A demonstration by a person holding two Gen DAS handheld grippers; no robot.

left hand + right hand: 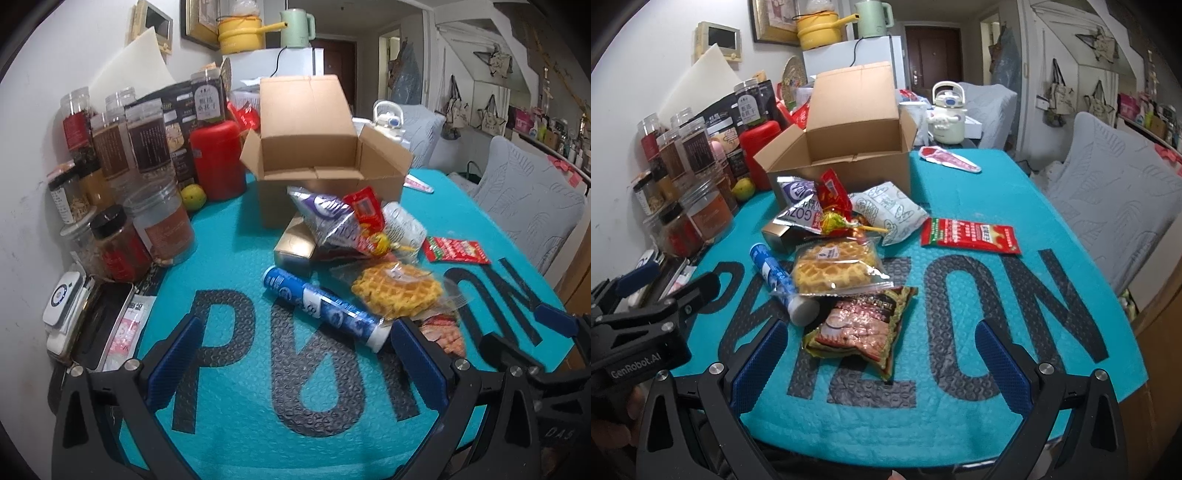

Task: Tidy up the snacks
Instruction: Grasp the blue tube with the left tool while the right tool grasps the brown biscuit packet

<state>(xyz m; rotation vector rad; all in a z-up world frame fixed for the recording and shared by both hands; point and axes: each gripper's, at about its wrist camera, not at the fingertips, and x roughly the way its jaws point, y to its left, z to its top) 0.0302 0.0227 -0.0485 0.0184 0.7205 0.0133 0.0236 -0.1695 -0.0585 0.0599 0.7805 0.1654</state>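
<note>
An open cardboard box [317,162] [849,147] stands at the back of the teal table mat [236,258] [960,295]. In front of it lies a heap of snacks: a blue tube [317,302] [772,273], a bagged waffle [397,290] [834,267], a purple-and-silver bag [325,214] [799,206], a red packet [364,210] [833,194], a white pouch [404,223] [890,212] and a green-edged meat snack bag [860,325]. A flat red sachet [456,249] [969,236] lies apart to the right. My left gripper [295,365] is open, near the tube's white end. My right gripper [879,369] is open just before the meat snack bag.
Jars and bottles [122,147] [683,177] line the wall at left, with a red canister [218,158] and a green fruit [194,195]. A tin and small devices [92,325] lie at the left edge. A pink packet [949,157] lies behind; cushioned chairs [1115,184] stand right.
</note>
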